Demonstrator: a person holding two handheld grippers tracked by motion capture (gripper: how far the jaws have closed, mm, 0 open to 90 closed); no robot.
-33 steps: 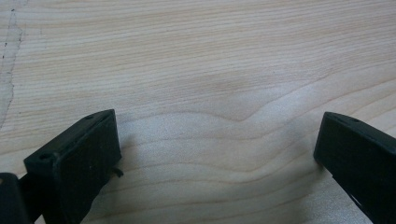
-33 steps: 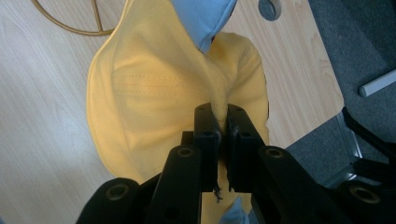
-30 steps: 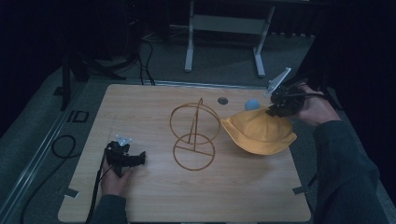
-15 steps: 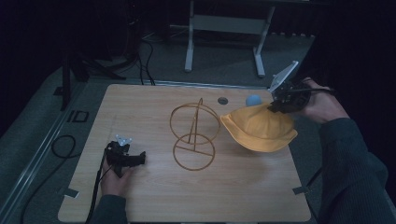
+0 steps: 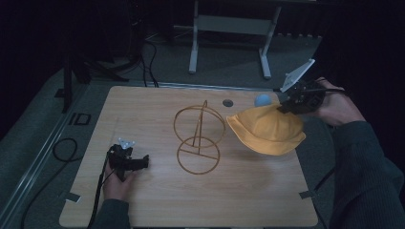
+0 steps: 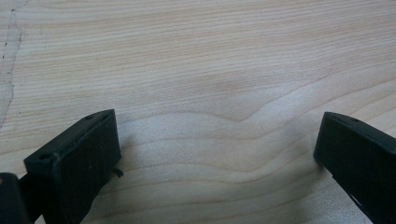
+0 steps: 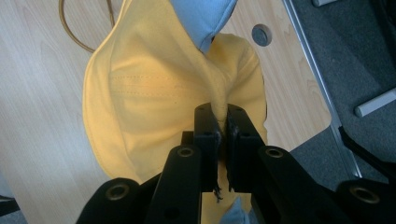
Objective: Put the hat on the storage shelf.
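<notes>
A yellow bucket hat (image 5: 270, 130) with a pale blue lining (image 7: 201, 16) hangs at the table's right side, its brim drooping toward the wood. My right gripper (image 5: 286, 106) is shut on a fold of the hat (image 7: 140, 93), with the cloth pinched between its black jaws in the right gripper view, my right gripper (image 7: 222, 122). A golden wire stand (image 5: 198, 140) of two rings on a post sits mid-table, left of the hat. My left gripper (image 5: 142, 163) rests on the table at the front left, my left gripper (image 6: 217, 140) with its jaws wide apart over bare wood.
The wooden table (image 5: 157, 200) has a round cable hole (image 5: 228, 102) near its far edge. A metal frame (image 5: 229, 28) stands on the floor beyond. Cables (image 5: 64, 150) lie on the floor at the left. The table's right edge is just below the hat.
My right gripper has risen with the hat, lifting its crown side higher off the table. The left gripper has kept still.
</notes>
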